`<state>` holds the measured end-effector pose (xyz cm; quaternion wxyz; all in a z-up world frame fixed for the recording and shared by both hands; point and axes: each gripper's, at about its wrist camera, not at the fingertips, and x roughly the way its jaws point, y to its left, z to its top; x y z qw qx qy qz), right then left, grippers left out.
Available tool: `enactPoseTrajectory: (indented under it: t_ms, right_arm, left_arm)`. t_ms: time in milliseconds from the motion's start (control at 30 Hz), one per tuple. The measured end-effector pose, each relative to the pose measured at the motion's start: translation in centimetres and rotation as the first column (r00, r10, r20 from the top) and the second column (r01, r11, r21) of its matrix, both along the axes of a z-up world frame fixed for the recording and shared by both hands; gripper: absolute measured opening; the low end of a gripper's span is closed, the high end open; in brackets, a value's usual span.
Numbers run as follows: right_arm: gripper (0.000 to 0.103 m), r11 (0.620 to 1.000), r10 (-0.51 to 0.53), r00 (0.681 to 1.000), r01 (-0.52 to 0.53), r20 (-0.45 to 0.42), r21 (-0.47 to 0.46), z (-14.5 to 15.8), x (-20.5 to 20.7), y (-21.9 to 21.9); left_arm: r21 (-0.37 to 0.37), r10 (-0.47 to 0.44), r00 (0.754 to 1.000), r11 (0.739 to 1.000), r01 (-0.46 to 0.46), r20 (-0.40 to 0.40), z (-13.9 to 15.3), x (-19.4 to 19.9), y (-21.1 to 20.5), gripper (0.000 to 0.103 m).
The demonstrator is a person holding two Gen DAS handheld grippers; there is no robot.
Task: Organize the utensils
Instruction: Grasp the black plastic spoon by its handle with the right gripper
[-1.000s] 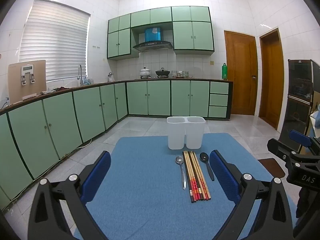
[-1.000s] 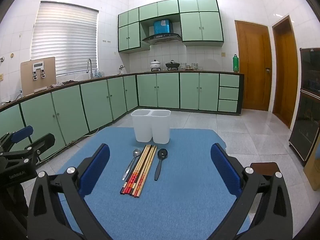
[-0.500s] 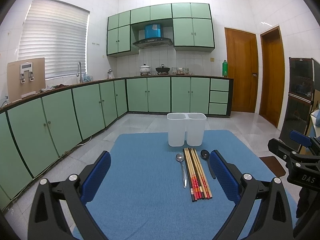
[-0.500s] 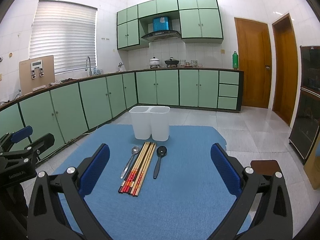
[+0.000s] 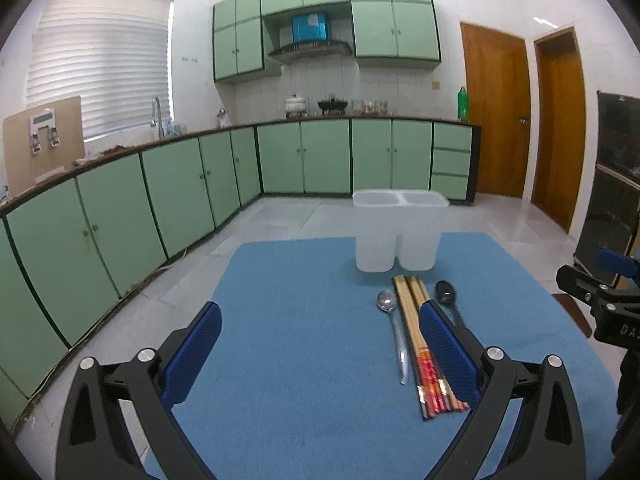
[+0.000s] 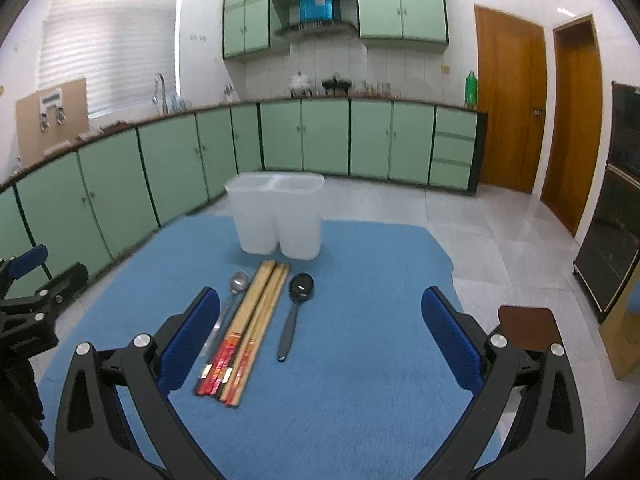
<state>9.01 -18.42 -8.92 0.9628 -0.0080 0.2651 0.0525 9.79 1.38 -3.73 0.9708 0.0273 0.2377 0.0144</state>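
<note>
A white two-compartment holder (image 5: 396, 236) (image 6: 278, 216) stands at the far end of a blue mat (image 5: 304, 352) (image 6: 360, 360). In front of it lie a metal spoon (image 5: 392, 328) (image 6: 234, 292), a bundle of wooden chopsticks (image 5: 420, 344) (image 6: 250, 328) and a black spoon (image 5: 446, 294) (image 6: 296, 312). My left gripper (image 5: 320, 356) is open and empty, left of the utensils; its right finger covers part of the chopsticks and the black spoon's handle. My right gripper (image 6: 320, 352) is open and empty above the mat, the utensils lying between its fingers toward the left one.
Green kitchen cabinets (image 5: 160, 200) run along the left and back walls. Two wooden doors (image 6: 540, 108) stand at the right, with a dark cabinet (image 6: 612, 216) beside them. A brown stool (image 6: 528, 326) sits right of the mat. Tiled floor surrounds the mat.
Both grippers have moved forward and lower toward the mat. The utensils and holder look larger and nearer. Nothing has been picked up.
</note>
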Motion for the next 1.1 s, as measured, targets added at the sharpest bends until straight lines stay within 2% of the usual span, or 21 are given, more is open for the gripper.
enactPoseTrajectory:
  t_ms: [233,433,633,767,867,1033,1067,1100]
  right_arm:
    - [0.097,0.999,-0.001,0.989,0.006,-0.148,0.031,-3.3,7.1,1.0]
    - [0.082,0.999,-0.015,0.968,0.025,-0.250,0.034,-6.5,11.4,2.0]
    - [0.074,0.999,-0.032,0.948,0.041,-0.316,0.022,-8.7,14.0,2.9]
    - [0.063,0.998,-0.034,0.936,0.048,-0.351,0.033,-9.5,15.2,3.5]
    - [0.059,0.998,-0.038,0.930,0.052,-0.365,0.029,-9.6,15.6,4.3]
    - [0.041,0.998,-0.039,0.925,0.054,-0.377,0.028,-10.1,16.4,5.0]
    - [0.034,0.999,-0.034,0.926,0.047,-0.375,0.026,-10.3,16.5,4.9]
    - [0.034,0.999,-0.032,0.928,0.044,-0.371,0.024,-10.3,16.5,5.0]
  left_arm:
    - [0.000,0.012,0.996,1.000,-0.012,-0.084,-2.6,5.7,1.0,0.097]
    - [-0.003,0.024,0.987,1.000,-0.025,-0.159,-5.0,9.2,1.9,0.097]
    - [-0.006,0.038,0.979,0.999,-0.040,-0.202,-6.5,11.3,2.2,0.097]
    - [-0.009,0.037,0.974,0.999,-0.040,-0.225,-7.3,12.7,2.5,0.097]
    - [-0.011,0.034,0.970,0.999,-0.037,-0.240,-7.8,13.4,2.4,0.097]
    - [-0.003,0.021,0.965,1.000,-0.023,-0.261,-8.1,14.3,1.9,0.097]
    - [-0.005,0.017,0.964,1.000,-0.019,-0.265,-8.1,14.5,1.7,0.097]
    - [-0.007,0.012,0.963,1.000,-0.015,-0.268,-8.1,14.6,1.6,0.097]
